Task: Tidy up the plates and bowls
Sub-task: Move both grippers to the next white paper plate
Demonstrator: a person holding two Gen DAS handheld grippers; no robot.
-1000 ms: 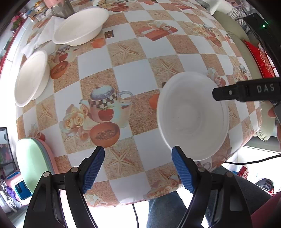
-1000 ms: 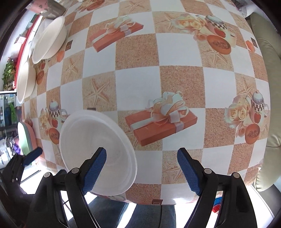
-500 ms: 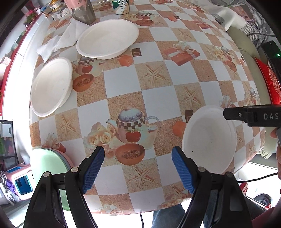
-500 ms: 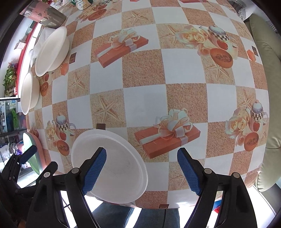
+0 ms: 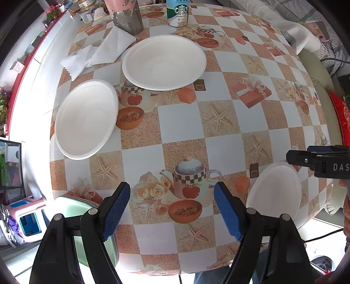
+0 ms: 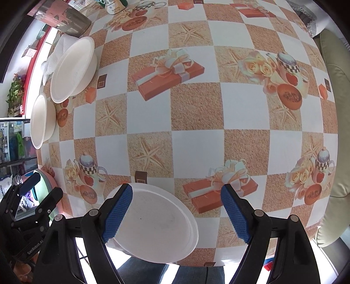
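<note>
A white bowl [image 5: 276,193] sits at the table's near edge; in the right wrist view it [image 6: 156,225] lies just under my gripper. My right gripper [image 6: 176,213] is open and empty above it, its left finger over the rim. My left gripper [image 5: 172,209] is open and empty over the near edge, left of that bowl. A large white bowl [image 5: 164,62] stands at the back and a second white bowl [image 5: 86,119] at the left edge; both show in the right wrist view [image 6: 73,70] [image 6: 41,121].
White paper napkins [image 5: 98,52], a metal cup [image 5: 126,16] and a Starbucks can [image 5: 177,12] stand at the far side. A green and pink stool [image 5: 87,229] is below the table's near left. A cushion [image 6: 336,153] is on the right.
My left gripper has pulled back and left, so the near bowl has gone from between its fingers to its right. The right gripper has also drawn back a little.
</note>
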